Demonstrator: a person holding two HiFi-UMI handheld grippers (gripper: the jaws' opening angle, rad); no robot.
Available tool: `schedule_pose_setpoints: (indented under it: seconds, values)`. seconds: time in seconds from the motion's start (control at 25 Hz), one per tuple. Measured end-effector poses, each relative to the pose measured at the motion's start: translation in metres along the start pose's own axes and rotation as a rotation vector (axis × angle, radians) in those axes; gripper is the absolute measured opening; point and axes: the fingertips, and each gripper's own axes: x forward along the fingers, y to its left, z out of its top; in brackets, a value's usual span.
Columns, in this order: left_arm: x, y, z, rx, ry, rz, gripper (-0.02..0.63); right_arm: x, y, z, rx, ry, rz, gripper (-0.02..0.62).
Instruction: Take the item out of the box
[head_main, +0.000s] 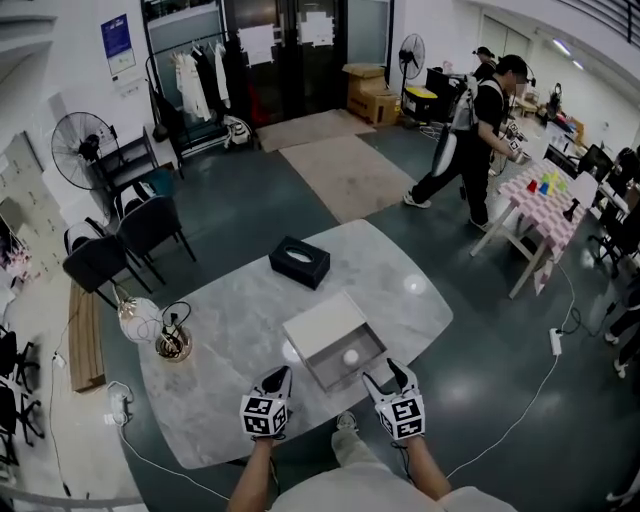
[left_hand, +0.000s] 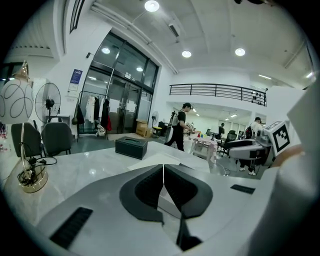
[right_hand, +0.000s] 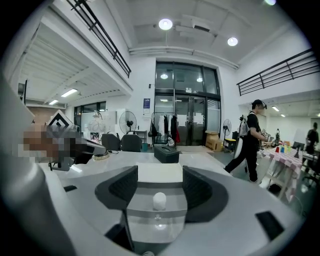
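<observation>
**Entry: item still in box, right tool lined up, grasp not yet made**

Risk first. The item (right_hand: 159, 200) is looking small, white and rounded, so you are risking a roll: if one jaw is touching it before the other, it will likely be skating across the floor of the box (right_hand: 150, 227) and into a corner. The near wall is standing between your right tool (right_hand: 159, 175) and the item; coming in too low, you are likely catching that rim and shoving the whole box along the tabletop (head_main: 230, 320). Nothing is steadying the box, so I am judging it free to slide.

Right tool: jaws are standing wide apart with nothing gripped. In the right gripper view the item is sitting centred between them, ahead of the tips and lower, inside the box past the near wall.

Left tool (left_hand: 163, 172): jaws are pressed together, holding nothing; it is hovering near the box's left side, apart from it.

From the head view, the item (head_main: 350, 356) is lying near the middle of the open box (head_main: 372, 345), beyond and between the left tool (head_main: 283, 374) and the right tool (head_main: 388, 375), nearer the right one; the lid is lying folded back on the far side.
</observation>
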Motion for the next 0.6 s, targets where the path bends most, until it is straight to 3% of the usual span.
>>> schedule_pose_setpoints:
  seconds: [0.6]
  values:
    - [0.068,0.031,0.021,-0.041,0.041,0.108,0.018,0.083,-0.044,0.014,0.003,0.027,0.139,0.264]
